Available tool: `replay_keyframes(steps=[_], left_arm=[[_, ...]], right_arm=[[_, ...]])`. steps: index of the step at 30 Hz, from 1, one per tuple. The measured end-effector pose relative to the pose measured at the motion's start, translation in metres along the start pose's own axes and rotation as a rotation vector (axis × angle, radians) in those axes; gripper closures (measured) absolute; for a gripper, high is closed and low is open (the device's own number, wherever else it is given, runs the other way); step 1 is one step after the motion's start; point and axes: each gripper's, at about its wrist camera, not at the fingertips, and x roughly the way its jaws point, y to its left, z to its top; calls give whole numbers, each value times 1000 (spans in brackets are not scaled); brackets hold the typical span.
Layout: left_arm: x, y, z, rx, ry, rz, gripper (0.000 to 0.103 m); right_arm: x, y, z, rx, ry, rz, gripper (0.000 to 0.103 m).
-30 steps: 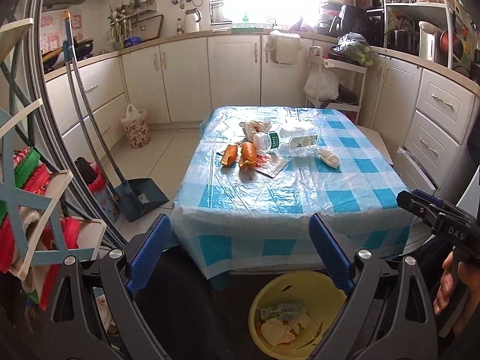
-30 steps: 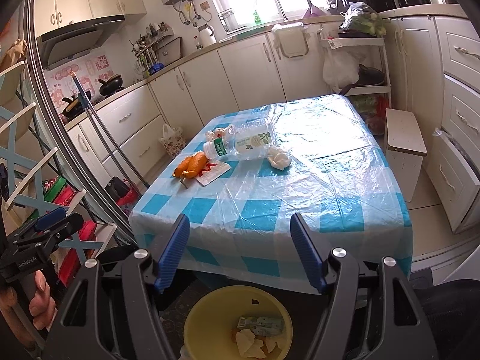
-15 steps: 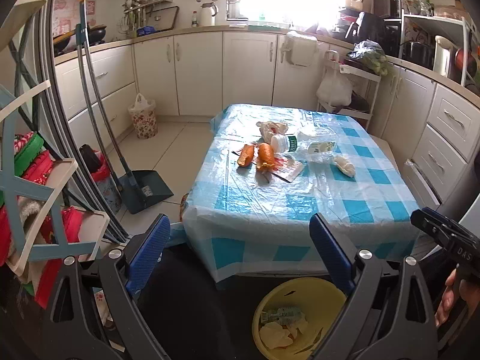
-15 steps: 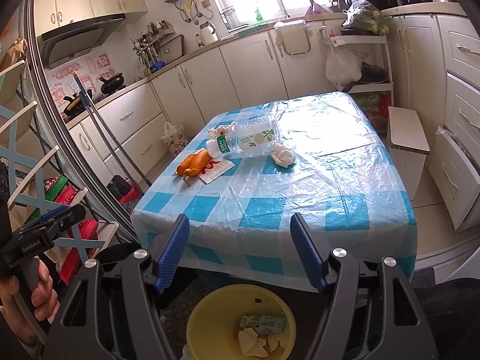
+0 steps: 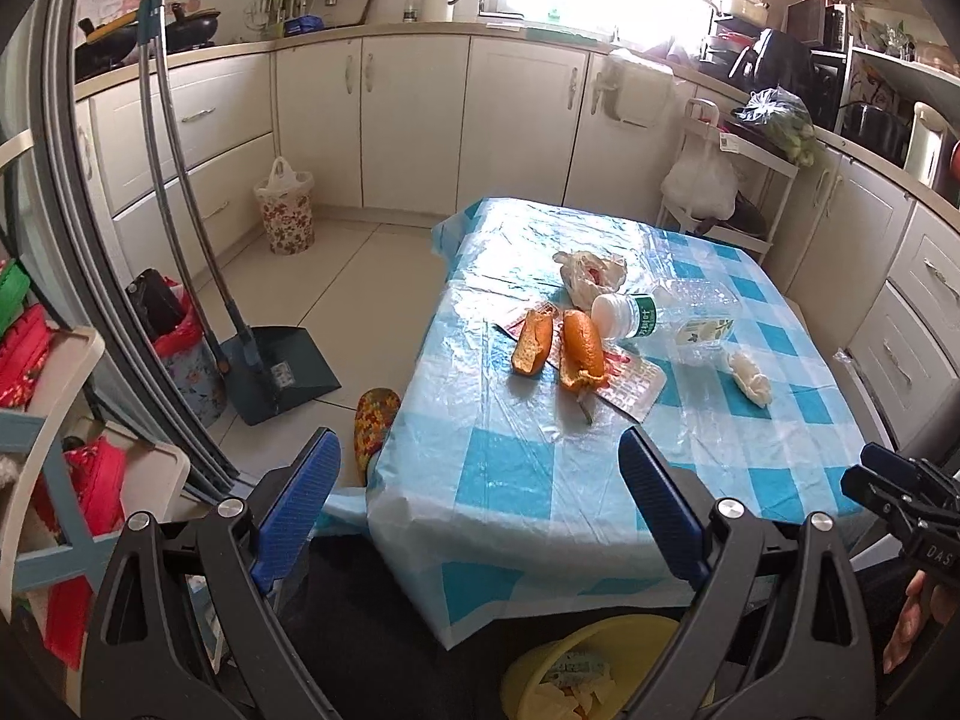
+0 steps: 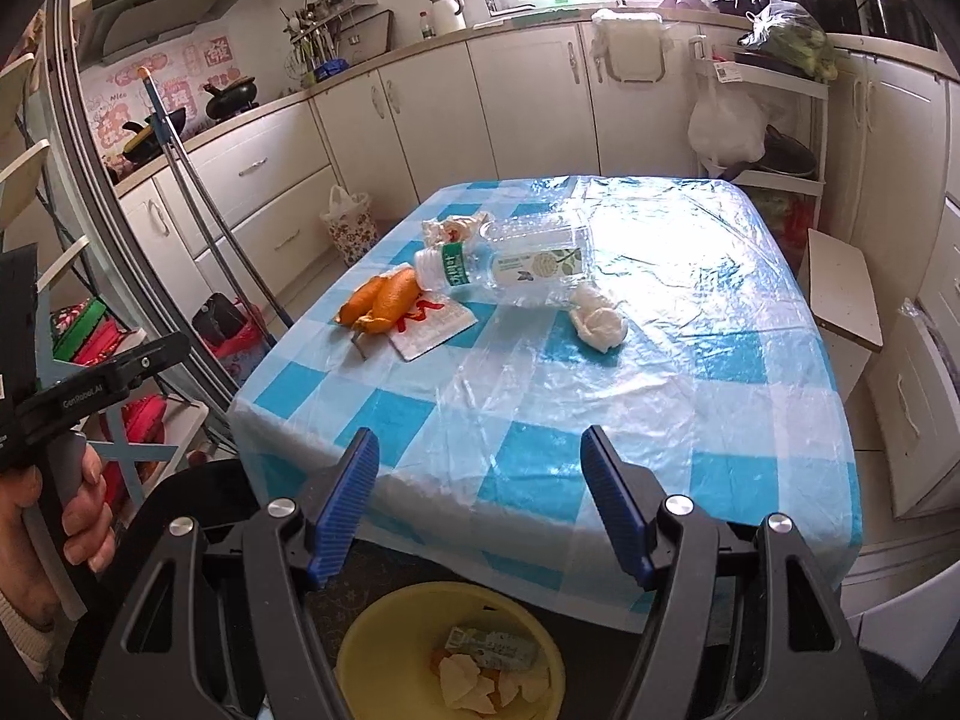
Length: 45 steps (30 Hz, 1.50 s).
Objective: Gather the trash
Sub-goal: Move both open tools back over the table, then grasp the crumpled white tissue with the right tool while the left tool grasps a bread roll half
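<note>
With the yellow bin (image 6: 450, 648) waiting below the worktop (image 6: 540, 420) edge, both the left gripper (image 5: 480, 510) and right gripper (image 6: 480, 504) are hovering released and empty, and should be reaching the orange peels (image 5: 558, 348) and bottle (image 6: 510, 267) mid-worktop, nearest first.

Table (image 6: 600, 420) stood mid-kitchen, cabinets behind and right. On it: two orange peel pieces (image 6: 384, 300) left, on a flat printed wrapper (image 6: 435, 327); clear plastic bottle (image 6: 510, 267) lying just behind; crumpled white tissue (image 6: 600, 318) right of it. Yellow plastic bin (image 6: 450, 654) sat below the near edge, scraps inside.
</note>
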Motion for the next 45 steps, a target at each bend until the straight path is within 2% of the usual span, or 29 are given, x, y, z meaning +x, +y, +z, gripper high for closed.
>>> replay_keyframes(steps=[3, 8, 14, 21, 24, 30, 32, 34, 37, 38, 41, 45], left_arm=[[26, -3, 13, 0, 19, -3, 13], [75, -8, 31, 0, 74, -5, 20], [129, -23, 48, 23, 128, -2, 24], [173, -27, 55, -4, 189, -9, 32], [180, -30, 55, 4, 197, -15, 34], [187, -32, 54, 12, 201, -31, 46], [187, -32, 55, 12, 198, -42, 55], [188, -33, 56, 12, 206, -74, 79], [187, -33, 54, 17, 204, -81, 85], [185, -32, 54, 15, 202, -85, 86], [175, -28, 51, -1, 189, -93, 88], [155, -22, 48, -21, 171, -103, 88]], right_arm=[[20, -12, 22, -26, 32, -39, 36], [60, -30, 46, -66, 105, -80, 36], [97, -46, 60, -45, 155, -89, 36], [114, -55, 66, -1, 201, -80, 36], [118, -55, 67, -7, 213, -82, 36], [129, -56, 69, -13, 241, -89, 41], [132, -57, 68, -18, 254, -93, 46], [135, -57, 67, -21, 266, -97, 51], [138, -57, 67, -25, 277, -100, 63], [138, -57, 67, -28, 278, -98, 72], [137, -55, 66, -34, 281, -85, 77], [134, -51, 65, -51, 275, -80, 78]])
